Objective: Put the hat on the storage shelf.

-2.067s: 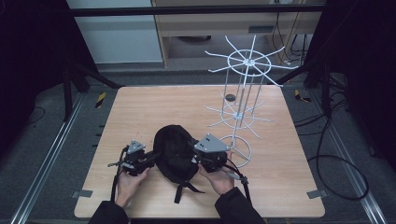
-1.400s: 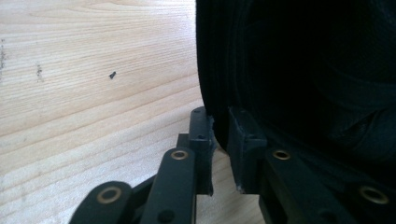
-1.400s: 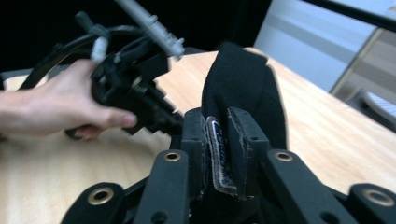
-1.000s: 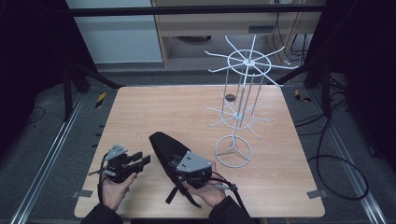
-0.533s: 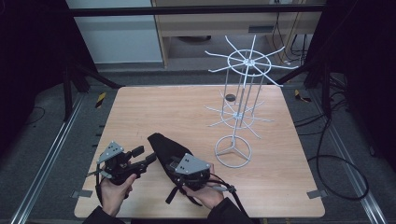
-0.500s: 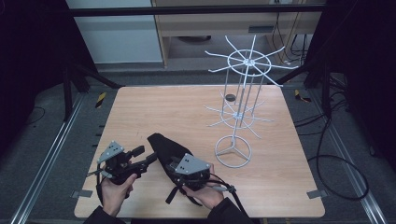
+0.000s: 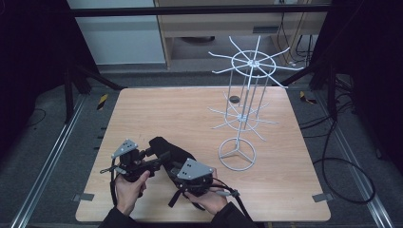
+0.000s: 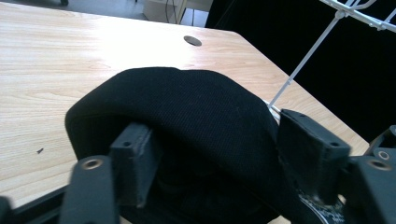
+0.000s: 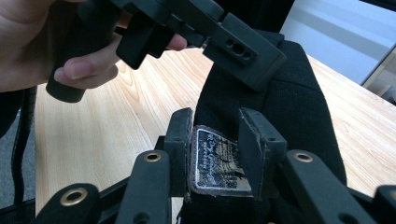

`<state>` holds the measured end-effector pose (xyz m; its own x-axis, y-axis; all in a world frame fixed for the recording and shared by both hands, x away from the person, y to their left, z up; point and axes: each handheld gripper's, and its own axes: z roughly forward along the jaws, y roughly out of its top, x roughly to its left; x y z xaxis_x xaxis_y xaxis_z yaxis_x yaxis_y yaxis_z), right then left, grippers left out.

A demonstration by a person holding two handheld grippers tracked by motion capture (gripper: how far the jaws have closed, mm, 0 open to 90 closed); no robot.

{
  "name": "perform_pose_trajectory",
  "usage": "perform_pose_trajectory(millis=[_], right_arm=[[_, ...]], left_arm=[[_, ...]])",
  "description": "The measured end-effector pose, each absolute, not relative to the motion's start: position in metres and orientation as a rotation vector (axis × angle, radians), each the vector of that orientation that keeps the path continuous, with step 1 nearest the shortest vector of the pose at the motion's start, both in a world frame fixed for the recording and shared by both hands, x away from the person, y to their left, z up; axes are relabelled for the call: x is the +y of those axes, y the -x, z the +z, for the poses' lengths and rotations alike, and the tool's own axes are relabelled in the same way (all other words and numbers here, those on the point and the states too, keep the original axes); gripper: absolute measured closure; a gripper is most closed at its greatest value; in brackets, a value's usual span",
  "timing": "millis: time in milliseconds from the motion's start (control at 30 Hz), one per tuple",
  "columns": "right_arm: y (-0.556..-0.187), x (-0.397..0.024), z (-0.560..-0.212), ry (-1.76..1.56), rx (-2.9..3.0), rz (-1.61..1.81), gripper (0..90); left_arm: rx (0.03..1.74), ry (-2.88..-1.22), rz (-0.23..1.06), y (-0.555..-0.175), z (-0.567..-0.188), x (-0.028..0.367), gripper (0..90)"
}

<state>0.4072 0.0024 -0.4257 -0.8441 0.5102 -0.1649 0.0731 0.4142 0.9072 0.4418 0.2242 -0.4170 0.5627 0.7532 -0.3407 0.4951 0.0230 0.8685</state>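
Observation:
A black cap (image 7: 167, 147) lies tilted at the table's front, held up by the grippers. My right gripper (image 7: 178, 164) is shut on a fold of the cap (image 9: 299, 98) that bears a leather patch (image 9: 217, 161); its jaws have just been opening slightly, with the fold still pinched between the pads. My left gripper (image 7: 159, 156) reaches in from the left and stands open. Its jaws have just been opening wide and straddle the cap (image 8: 196, 107): one finger (image 8: 135, 163) sits under the rim, the other (image 8: 310, 151) outside. In the right gripper view a left finger (image 9: 243, 51) rests over the crown.
A white wire display rack (image 7: 243, 95) stands at the right on a ring base (image 7: 236, 154), close behind the right hand. A small dark round disc (image 7: 234, 99) lies beyond it. The wooden table (image 7: 180, 109) ends just below both hands.
The left gripper has come right and up to the cap, and its jaws have opened wide around the rim. The right hand has stayed in place on the cap.

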Motion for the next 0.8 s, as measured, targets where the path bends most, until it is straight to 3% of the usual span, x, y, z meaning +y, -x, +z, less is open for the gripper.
perform_pose_trajectory(millis=[200, 333, 533, 800], right_arm=[[-0.407, -0.005, -0.419, -0.523, 2.284, 1.475, 58.8], [-0.406, -0.019, -0.407, -0.547, 2.263, 1.517, 54.8], [-0.413, -0.049, -0.399, -0.657, 2.167, 1.521, 53.9], [-0.428, -0.058, -0.431, -0.78, 2.247, 1.428, 51.4]], left_arm=[[1.054, -1.624, 0.274, -0.439, -0.414, 0.228, 54.8], [1.045, -1.628, 0.276, -0.437, -0.411, 0.229, 62.1], [1.025, -1.63, 0.26, -0.434, -0.409, 0.232, 66.6], [1.001, -1.636, 0.269, -0.429, -0.405, 0.234, 68.7]])
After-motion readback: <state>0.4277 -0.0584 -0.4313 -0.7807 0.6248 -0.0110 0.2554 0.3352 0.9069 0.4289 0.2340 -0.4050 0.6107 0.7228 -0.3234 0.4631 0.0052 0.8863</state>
